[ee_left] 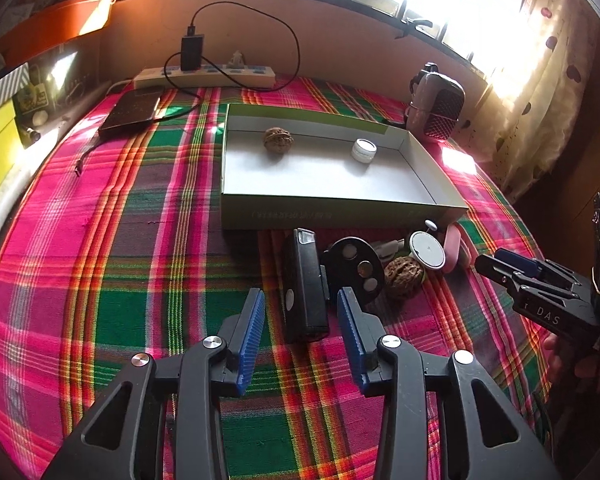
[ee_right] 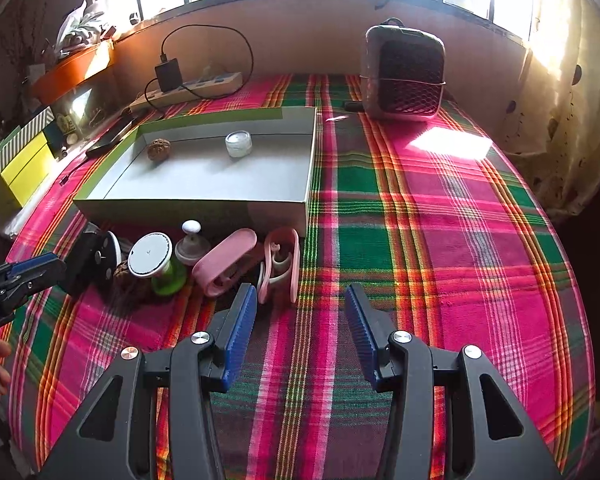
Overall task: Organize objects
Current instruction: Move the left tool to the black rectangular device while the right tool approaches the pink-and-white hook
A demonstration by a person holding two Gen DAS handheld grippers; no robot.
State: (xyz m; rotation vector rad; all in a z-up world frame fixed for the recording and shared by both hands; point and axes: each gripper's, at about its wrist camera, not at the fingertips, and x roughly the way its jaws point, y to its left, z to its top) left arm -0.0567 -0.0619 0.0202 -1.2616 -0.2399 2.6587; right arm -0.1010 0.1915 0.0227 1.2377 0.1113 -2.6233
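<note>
You're hovering your left gripper (ee_left: 301, 312) over the black rectangular device (ee_left: 303, 286) lying on the plaid surface (ee_left: 120, 240), jaws spread wide and gripping nothing. The device sits just ahead of and between the two blue pads, its near end inside the gap, not touching either pad as far as the view shows. Its long axis is running straight away from you, in line with the jaws, so closing across its short width looks workable without a wrist roll.

Just to its right you're crowding the black round disc (ee_left: 354, 266) and a walnut (ee_left: 403, 278), so watch the right pad.

Your right gripper (ee_right: 301, 316) is also released and empty, the pink clip (ee_right: 280, 266) just ahead and left of its gap.

The open box (ee_left: 340, 212) lies directly beyond the pile, already holding a second walnut (ee_left: 277, 141) and a small white jar (ee_left: 364, 150). Left hand is nearer the device.
</note>
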